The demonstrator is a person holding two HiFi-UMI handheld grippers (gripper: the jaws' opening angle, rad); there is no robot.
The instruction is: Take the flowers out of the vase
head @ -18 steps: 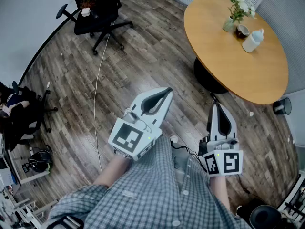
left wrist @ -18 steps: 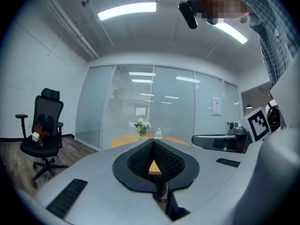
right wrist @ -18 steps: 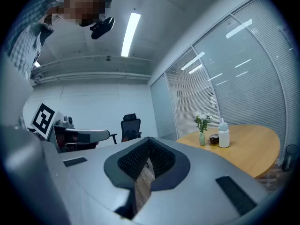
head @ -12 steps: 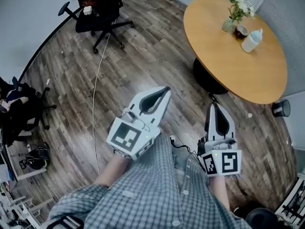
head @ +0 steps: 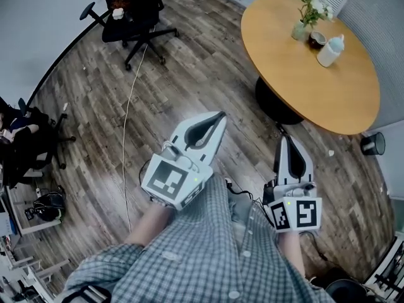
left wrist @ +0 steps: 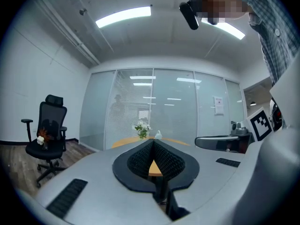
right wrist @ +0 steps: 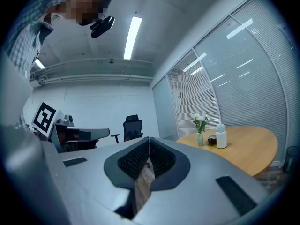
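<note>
White flowers (head: 313, 4) stand in a small pale green vase (head: 298, 30) at the far side of a round wooden table (head: 315, 81). The flowers (right wrist: 200, 120) and vase (right wrist: 200, 139) also show in the right gripper view, and small in the left gripper view, flowers (left wrist: 142, 129). My left gripper (head: 221, 116) and right gripper (head: 285, 139) are held level over the floor, well short of the table. Both are shut with nothing between the jaws.
Beside the vase sit a dark bowl (head: 316, 40) and a white bottle (head: 330, 50). A black office chair (head: 129, 14) stands at the back left and a cable (head: 128, 125) runs across the wood floor. A small black bin (head: 374, 142) sits right of the table.
The view has shifted slightly, and both grippers stay in about the same place and stay shut.
</note>
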